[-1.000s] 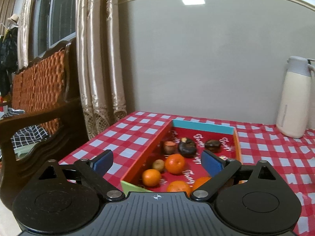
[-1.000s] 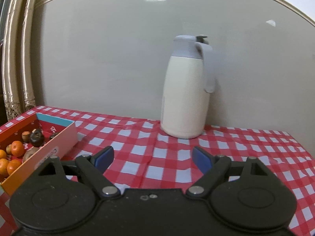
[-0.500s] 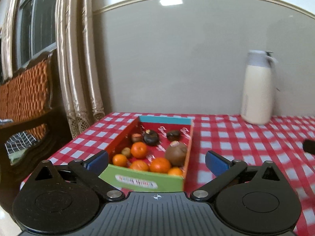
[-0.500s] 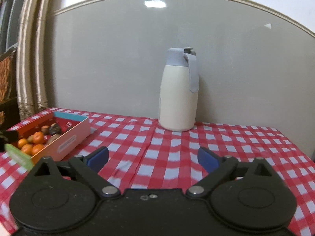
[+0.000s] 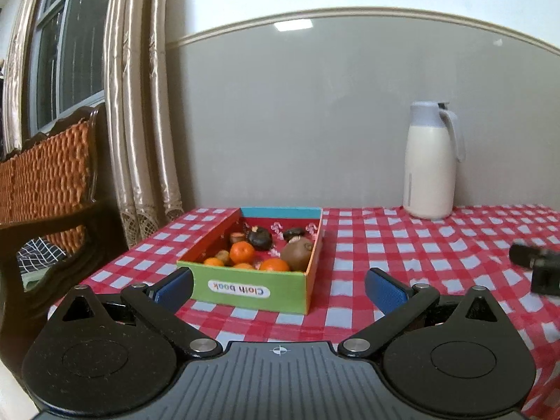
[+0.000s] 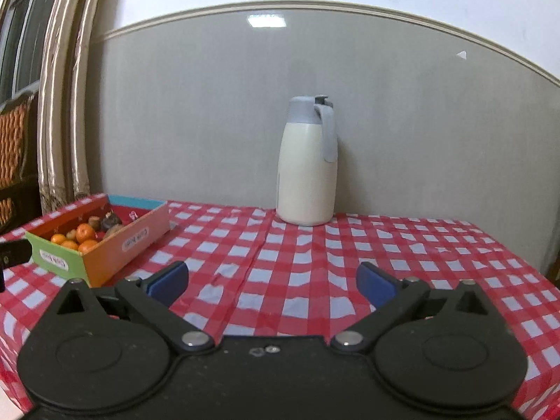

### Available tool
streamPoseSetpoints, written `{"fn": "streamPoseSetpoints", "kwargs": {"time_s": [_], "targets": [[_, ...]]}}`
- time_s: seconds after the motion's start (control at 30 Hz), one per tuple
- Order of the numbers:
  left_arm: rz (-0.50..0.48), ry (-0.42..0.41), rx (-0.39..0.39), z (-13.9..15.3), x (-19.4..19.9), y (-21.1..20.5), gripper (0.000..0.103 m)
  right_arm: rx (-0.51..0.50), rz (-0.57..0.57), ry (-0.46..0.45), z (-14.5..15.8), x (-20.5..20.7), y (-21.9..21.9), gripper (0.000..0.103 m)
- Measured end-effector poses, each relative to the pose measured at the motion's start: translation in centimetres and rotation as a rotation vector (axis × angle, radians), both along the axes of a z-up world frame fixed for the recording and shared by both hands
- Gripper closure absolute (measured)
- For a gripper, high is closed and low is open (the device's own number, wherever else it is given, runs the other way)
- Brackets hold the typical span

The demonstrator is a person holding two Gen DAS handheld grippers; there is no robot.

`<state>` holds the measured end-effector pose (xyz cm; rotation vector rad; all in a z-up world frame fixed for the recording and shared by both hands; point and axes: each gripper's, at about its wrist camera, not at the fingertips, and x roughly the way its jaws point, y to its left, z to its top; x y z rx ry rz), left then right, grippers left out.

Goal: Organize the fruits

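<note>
A colourful cardboard box (image 5: 241, 288) sits on the red checked tablecloth and holds the fruits: several oranges (image 5: 242, 252), a brown kiwi (image 5: 297, 254), dark mangosteens (image 5: 259, 238) and small brown fruits. It also shows at the left of the right wrist view (image 6: 105, 245). My left gripper (image 5: 278, 288) is open and empty, hovering just in front of the box's green end. My right gripper (image 6: 271, 281) is open and empty, above the cloth to the right of the box. Its black body shows at the right edge of the left wrist view (image 5: 535, 262).
A white thermos jug (image 6: 306, 164) with a grey lid stands at the back against the grey wall. A wooden chair with orange woven back (image 5: 45, 175) and curtains (image 5: 140, 105) stand beyond the table's left edge. The table's right edge (image 6: 525, 262) is near.
Both grippers have pulled back and away from the box. The left one was over the fruit a second ago and now sits in front of the box. Both stayed open.
</note>
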<state>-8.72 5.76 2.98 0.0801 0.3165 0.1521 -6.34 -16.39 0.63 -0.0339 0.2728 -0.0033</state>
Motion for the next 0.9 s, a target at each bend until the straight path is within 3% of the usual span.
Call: {"fn": "streamPoseSetpoints", "kwargs": {"time_s": [0.37,0.9], "targets": [[0.012,-0.015,-0.040,-0.3,0.4,0.9,0.000,-0.013,-0.006,-0.018,-0.3,0.1,0.7,0.000],[0.016,-0.028,-0.038,-0.4,0.3,1.1,0.000,-0.049,0.009,-0.015,-0.4,0.1,1.6,0.000]]}}
